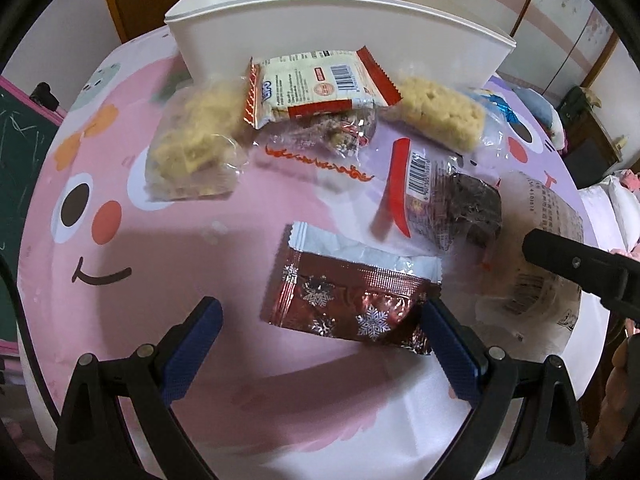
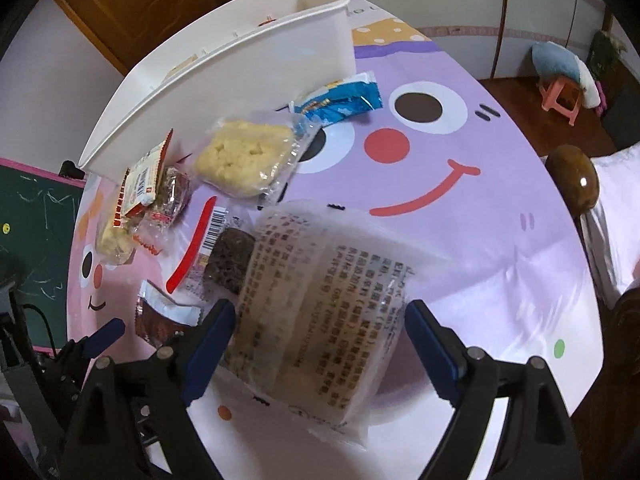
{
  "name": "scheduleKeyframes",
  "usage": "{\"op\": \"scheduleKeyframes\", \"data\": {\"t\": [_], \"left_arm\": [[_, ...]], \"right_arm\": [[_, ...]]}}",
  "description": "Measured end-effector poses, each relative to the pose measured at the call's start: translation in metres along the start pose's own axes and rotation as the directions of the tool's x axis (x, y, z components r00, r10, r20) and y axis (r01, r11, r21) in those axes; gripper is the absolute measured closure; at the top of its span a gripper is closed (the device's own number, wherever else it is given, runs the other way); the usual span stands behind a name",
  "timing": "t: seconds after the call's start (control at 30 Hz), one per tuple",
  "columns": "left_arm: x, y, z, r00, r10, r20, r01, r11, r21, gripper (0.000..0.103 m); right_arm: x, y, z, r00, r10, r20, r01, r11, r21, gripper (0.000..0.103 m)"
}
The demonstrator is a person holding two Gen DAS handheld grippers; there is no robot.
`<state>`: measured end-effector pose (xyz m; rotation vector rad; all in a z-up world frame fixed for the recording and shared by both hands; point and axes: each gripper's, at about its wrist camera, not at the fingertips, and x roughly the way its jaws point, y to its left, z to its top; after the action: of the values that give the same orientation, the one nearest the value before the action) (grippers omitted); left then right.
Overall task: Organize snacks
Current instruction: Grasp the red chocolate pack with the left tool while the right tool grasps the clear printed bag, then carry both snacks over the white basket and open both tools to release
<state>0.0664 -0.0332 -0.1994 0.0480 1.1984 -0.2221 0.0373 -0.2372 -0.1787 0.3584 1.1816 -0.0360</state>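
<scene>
Both grippers hang over a scatter of snack packets on the cartoon-face tabletop (image 2: 500, 184), with the white storage bin (image 1: 320, 40) standing at the far edge, well behind the pile. The left gripper (image 1: 320, 340) is spread wide, its blue pads on either side of a dark red foil packet with silver snowflakes (image 1: 352, 296); the right pad looks to be touching the packet's corner, the left pad well clear. The right gripper (image 2: 320, 344) is likewise open, straddling a clear-wrapped packet covered in printed Chinese text (image 2: 320, 300), which lies between the fingers without being pinched.

This looks like the picking stage: each gripper lined up on its own packet, nothing yet lifted. The next move, I would guess, calls for closing on the wrappers and carrying them to the bin; crinkly film could slip or bunch.

Beyond lie a dark brownie-like cake in clear film with a red stripe and barcode (image 1: 448, 200), a pale puffed-rice bar (image 1: 436, 112), another crumbly yellow one (image 1: 192, 148), a red-and-white packet with a barcode (image 1: 316, 84) and a blue packet (image 2: 340, 100). The print is too small or blurred to read, and I can make out no brand name.
</scene>
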Motion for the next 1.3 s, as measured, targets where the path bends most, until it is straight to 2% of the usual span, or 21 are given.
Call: {"op": "scheduleKeyframes", "data": {"t": [0.2, 0.43, 0.53, 0.6, 0.7, 0.77, 0.83, 0.87, 0.9, 0.93, 0.97, 1.0, 1.3], "left_arm": [[0.003, -0.006, 0.003, 1.0, 0.011, -0.003, -0.011, 1.0, 0.02, 0.004], [0.007, -0.015, 0.007, 1.0, 0.031, 0.0, -0.031, 0.999, 0.042, 0.004], [0.006, -0.017, 0.007, 0.999, 0.03, 0.009, -0.031, 0.998, 0.056, 0.008], [0.003, -0.018, 0.007, 0.999, 0.023, 0.025, -0.025, 0.997, 0.072, 0.022], [-0.002, -0.024, 0.006, 0.999, 0.011, 0.037, -0.014, 0.995, 0.094, 0.036], [-0.004, -0.025, 0.005, 0.999, 0.003, 0.044, -0.007, 0.995, 0.1, 0.043], [-0.005, -0.025, 0.005, 0.999, -0.01, 0.046, 0.006, 0.995, 0.099, 0.045], [-0.007, -0.024, 0.003, 0.999, -0.018, 0.049, 0.013, 0.995, 0.099, 0.055], [-0.009, -0.024, 0.003, 0.998, -0.02, 0.057, 0.014, 0.995, 0.1, 0.069], [-0.009, -0.023, 0.003, 0.998, -0.026, 0.057, 0.02, 0.995, 0.099, 0.073], [-0.01, -0.022, 0.003, 0.998, -0.04, 0.055, 0.035, 0.995, 0.091, 0.083], [-0.01, -0.02, 0.002, 0.997, -0.05, 0.053, 0.046, 0.995, 0.085, 0.086], [-0.016, 0.002, 0.0, 0.994, -0.092, 0.052, 0.089, 0.995, 0.054, 0.09]], "right_arm": [[0.003, -0.008, -0.001, 0.999, 0.043, -0.026, -0.042, 0.998, 0.036, 0.014], [0.008, 0.013, -0.006, 0.999, -0.025, -0.03, 0.023, 0.998, -0.061, 0.013], [0.009, 0.015, -0.007, 0.999, -0.032, -0.026, 0.03, 0.997, -0.069, 0.012], [0.009, 0.016, -0.006, 0.999, -0.035, -0.024, 0.033, 0.997, -0.077, 0.012], [0.011, 0.02, -0.007, 0.999, -0.044, -0.023, 0.042, 0.994, -0.097, 0.011], [0.014, 0.025, -0.009, 0.998, -0.06, -0.025, 0.056, 0.991, -0.124, 0.011], [0.015, 0.029, -0.011, 0.997, -0.068, -0.02, 0.065, 0.989, -0.135, 0.01], [0.015, 0.029, -0.011, 0.998, -0.067, -0.019, 0.064, 0.989, -0.136, 0.01], [0.015, 0.029, -0.012, 0.998, -0.065, -0.018, 0.062, 0.989, -0.135, 0.01], [0.015, 0.028, -0.012, 0.998, -0.063, -0.016, 0.06, 0.989, -0.135, 0.011], [0.014, 0.029, -0.013, 0.998, -0.066, -0.012, 0.063, 0.988, -0.14, 0.012], [0.014, 0.03, -0.014, 0.998, -0.066, -0.009, 0.064, 0.988, -0.143, 0.012], [0.002, 0.024, -0.024, 1.0, -0.012, 0.003, 0.013, 0.987, -0.159, 0.025]]}}
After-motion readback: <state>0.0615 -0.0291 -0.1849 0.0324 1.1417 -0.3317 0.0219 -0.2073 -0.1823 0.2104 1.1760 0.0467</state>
